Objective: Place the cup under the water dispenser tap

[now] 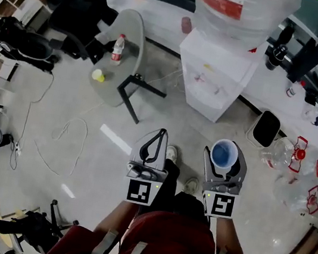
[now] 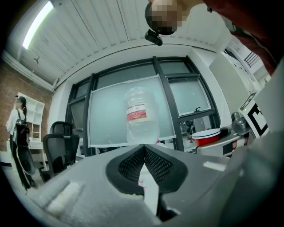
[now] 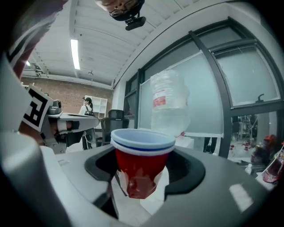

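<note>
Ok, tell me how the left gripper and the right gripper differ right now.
Jaws: the left gripper has its jaws together, while the right gripper has its jaws apart.
Load: the left gripper holds nothing, while the right gripper is clamped on a red cup with a white rim.
Shared: both point toward the water dispenser.

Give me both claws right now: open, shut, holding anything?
Left claw: closed, nothing between its tips.
Right claw: closed on the red cup, which is held upright.
</note>
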{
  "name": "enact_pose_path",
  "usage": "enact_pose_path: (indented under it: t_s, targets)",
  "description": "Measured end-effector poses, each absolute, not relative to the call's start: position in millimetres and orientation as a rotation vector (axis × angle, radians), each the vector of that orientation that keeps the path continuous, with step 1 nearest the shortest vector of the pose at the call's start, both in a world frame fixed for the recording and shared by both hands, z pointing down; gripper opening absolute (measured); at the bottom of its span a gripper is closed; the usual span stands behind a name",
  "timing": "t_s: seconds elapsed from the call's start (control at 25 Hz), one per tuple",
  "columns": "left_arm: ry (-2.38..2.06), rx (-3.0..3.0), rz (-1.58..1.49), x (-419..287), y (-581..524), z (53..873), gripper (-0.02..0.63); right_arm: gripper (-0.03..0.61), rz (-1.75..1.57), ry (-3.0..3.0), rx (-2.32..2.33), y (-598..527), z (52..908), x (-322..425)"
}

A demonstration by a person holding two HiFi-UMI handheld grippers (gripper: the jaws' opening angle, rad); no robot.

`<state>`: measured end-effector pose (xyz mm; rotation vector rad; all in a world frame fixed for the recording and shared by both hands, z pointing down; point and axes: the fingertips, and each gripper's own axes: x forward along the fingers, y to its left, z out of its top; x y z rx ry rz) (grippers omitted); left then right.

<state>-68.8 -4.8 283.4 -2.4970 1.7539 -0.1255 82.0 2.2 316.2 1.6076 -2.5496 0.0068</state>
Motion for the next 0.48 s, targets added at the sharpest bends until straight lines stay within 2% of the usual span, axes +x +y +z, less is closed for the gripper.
enact_pose_path:
  t_s: [0.48]
  targets:
    - [1.748,-2.556,-0.128,-134.3,-88.1,389.7,-0.002,0.299,0.107,-2.454,1.527,-78.6,437.7,19.9]
